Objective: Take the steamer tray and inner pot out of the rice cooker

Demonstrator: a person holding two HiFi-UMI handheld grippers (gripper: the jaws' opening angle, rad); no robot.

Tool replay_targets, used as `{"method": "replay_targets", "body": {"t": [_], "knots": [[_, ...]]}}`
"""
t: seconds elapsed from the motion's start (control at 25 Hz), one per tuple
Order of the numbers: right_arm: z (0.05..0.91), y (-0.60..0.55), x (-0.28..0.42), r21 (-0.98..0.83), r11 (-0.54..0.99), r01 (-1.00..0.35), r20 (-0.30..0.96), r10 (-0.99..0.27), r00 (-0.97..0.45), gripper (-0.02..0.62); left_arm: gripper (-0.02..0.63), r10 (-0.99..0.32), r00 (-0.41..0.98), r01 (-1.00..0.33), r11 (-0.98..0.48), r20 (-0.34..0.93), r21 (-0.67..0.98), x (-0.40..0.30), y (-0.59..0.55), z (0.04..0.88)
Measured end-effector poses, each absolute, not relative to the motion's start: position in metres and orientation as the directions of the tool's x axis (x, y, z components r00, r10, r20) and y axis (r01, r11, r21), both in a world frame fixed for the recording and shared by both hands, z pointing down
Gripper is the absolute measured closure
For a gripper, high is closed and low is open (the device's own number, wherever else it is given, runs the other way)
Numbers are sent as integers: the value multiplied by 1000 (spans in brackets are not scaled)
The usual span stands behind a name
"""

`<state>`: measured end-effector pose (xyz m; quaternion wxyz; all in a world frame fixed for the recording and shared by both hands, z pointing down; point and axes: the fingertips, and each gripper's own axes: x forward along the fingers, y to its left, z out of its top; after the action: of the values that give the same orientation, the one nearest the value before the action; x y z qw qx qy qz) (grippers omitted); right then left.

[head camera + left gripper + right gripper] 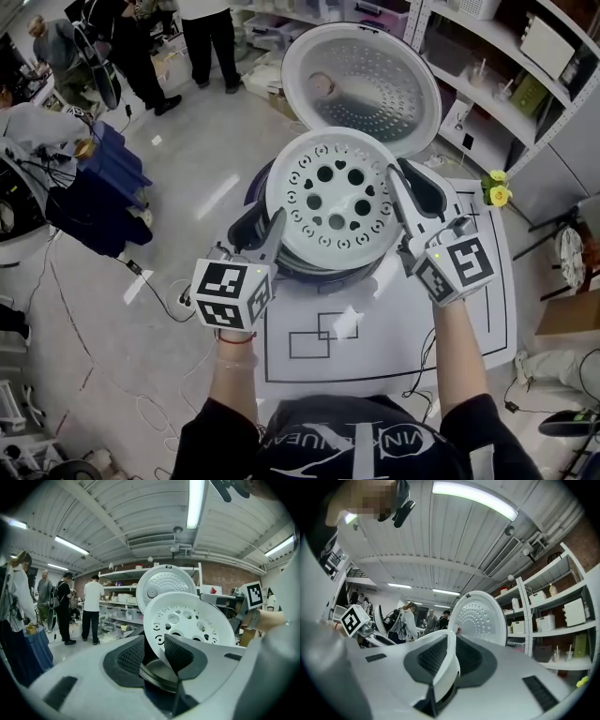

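Note:
The white steamer tray [337, 202], round and full of holes, sits tilted above the open rice cooker [258, 183]. The cooker's lid [361, 80] stands upright behind it. My right gripper [411, 183] is shut on the tray's right rim, and the white rim [446, 667] fills the space between its pads. My left gripper [265, 225] is at the tray's left rim. In the left gripper view the tray [187, 620] passes between the jaws of this gripper [154, 644] with a dark gap beside it. The grey rim of the inner pot [159, 672] shows below.
The cooker stands on a white mat [375, 337] with black outlined squares. Shelving [506, 84] runs along the right, with yellow flowers [497, 192] near it. A blue cart [103, 169] and cables lie at the left, and people [211, 37] stand at the back.

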<state>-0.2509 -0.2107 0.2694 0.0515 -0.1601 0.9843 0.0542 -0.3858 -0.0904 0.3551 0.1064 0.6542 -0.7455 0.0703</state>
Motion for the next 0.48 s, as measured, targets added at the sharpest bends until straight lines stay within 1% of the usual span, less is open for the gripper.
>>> {"method": "replay_targets", "body": {"t": [0.08,0.24,0.48], "knots": [[266,-211,-249,84,944,-318,-128,-306,-943,541,489,-959,-120,-990,134,257,38,-383,-92,353],[258,-221,-240,2,951,-310,-156,-306,-939,546,509,-963,-139,-986,157,233,58,-379,-100,338],[241,-205,-222,-81,942,-327,-220,-337,-916,555,518,-975,-121,-988,136,188,68,-371,-90,321]]}}
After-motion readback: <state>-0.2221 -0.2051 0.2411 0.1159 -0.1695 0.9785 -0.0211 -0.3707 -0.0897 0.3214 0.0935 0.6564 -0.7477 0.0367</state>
